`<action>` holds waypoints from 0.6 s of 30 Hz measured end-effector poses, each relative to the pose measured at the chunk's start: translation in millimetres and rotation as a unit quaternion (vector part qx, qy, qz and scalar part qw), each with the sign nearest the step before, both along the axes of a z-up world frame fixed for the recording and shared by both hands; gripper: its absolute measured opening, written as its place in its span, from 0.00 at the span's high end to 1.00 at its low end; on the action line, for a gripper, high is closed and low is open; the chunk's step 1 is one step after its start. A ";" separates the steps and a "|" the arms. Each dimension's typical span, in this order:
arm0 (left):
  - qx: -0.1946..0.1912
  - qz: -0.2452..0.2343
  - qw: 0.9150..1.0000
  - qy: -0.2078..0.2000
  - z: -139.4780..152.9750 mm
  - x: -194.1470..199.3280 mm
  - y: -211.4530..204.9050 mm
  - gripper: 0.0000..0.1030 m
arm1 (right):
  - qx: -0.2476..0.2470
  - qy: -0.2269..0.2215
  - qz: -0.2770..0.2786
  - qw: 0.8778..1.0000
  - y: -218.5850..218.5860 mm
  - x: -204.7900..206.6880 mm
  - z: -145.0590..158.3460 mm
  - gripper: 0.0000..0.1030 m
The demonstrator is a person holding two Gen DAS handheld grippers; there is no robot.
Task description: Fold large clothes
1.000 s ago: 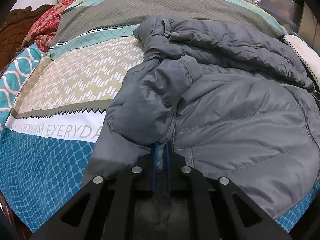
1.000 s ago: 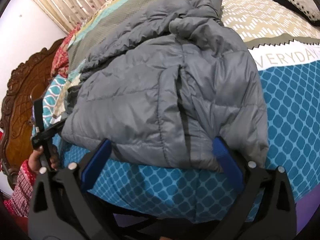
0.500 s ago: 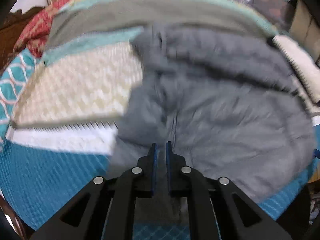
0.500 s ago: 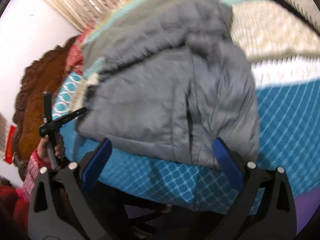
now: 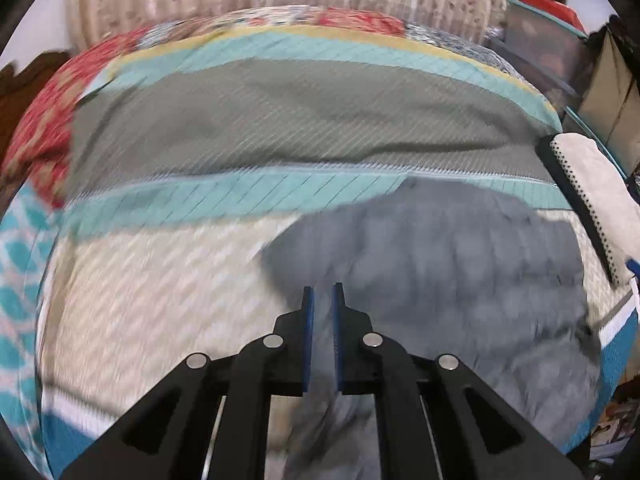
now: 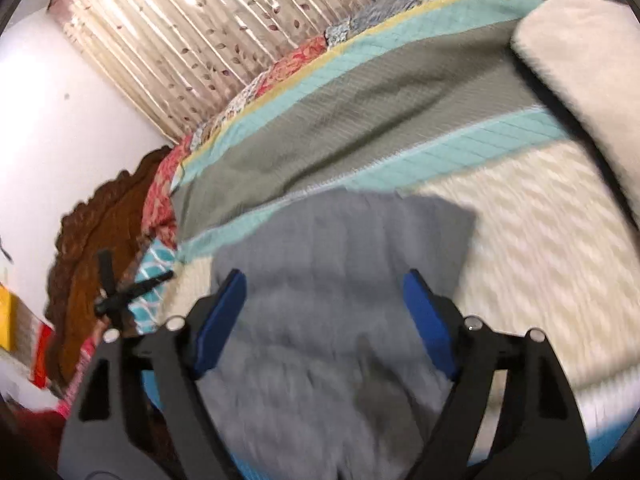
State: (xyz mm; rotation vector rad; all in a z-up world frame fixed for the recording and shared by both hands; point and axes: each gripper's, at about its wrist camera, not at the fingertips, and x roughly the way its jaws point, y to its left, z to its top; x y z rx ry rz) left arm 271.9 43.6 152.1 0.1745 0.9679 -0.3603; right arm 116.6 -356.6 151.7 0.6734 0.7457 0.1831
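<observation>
The jaws of the left gripper [image 5: 322, 300] stand narrow, with grey cloth of the jacket [image 5: 440, 272] passing between them, so it seems to hold a fold of it, although blur makes this not certain. The jaws of the right gripper [image 6: 324, 320] are wide and hold nothing; the jacket [image 6: 340, 264] lies under and between them on the bed [image 6: 520, 220]. Beyond both jaws the jacket ends in a flat edge near the turquoise stripe [image 5: 240, 196] of the bedcover. Far behind hangs a curtain [image 6: 200, 40]. I judge a fold is being carried over the jacket; next the left should lay the cloth flat and release it.
</observation>
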 end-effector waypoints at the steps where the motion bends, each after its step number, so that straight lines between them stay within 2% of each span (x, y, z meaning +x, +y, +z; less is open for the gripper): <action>1: -0.003 -0.010 1.000 0.004 -0.6 13.0 -13.8 0.58 | 0.002 0.009 0.006 1.000 -2.6 28.4 -1.8 0.24; 3: -0.010 -0.027 0.999 0.013 -4.8 45.5 -45.4 0.58 | 0.020 0.038 0.021 0.999 -6.8 87.1 -11.7 0.24; 5: -0.017 -0.037 0.998 0.043 -19.9 82.1 -79.0 0.58 | 0.053 0.074 0.034 0.995 -6.2 139.0 -27.2 0.24; 7: -0.019 -0.035 0.996 0.073 -42.3 108.1 -104.6 0.58 | 0.057 0.106 0.038 0.992 2.0 186.6 -43.8 0.24; 9: -0.022 -0.024 0.994 0.106 -65.1 129.5 -118.7 0.58 | 0.053 0.120 0.048 0.990 14.5 217.9 -57.4 0.24; 11: -0.046 0.003 0.987 0.154 -93.0 151.7 -126.0 0.58 | 0.049 0.145 0.065 0.986 27.9 245.4 -77.3 0.23; 15: -0.099 0.012 0.978 0.185 -117.4 167.6 -131.2 0.58 | 0.042 0.188 0.082 0.978 46.7 272.8 -115.0 0.22; 18: -0.112 0.014 0.972 0.205 -130.4 172.3 -135.2 0.58 | 0.023 0.206 0.102 0.973 61.1 284.3 -137.5 0.22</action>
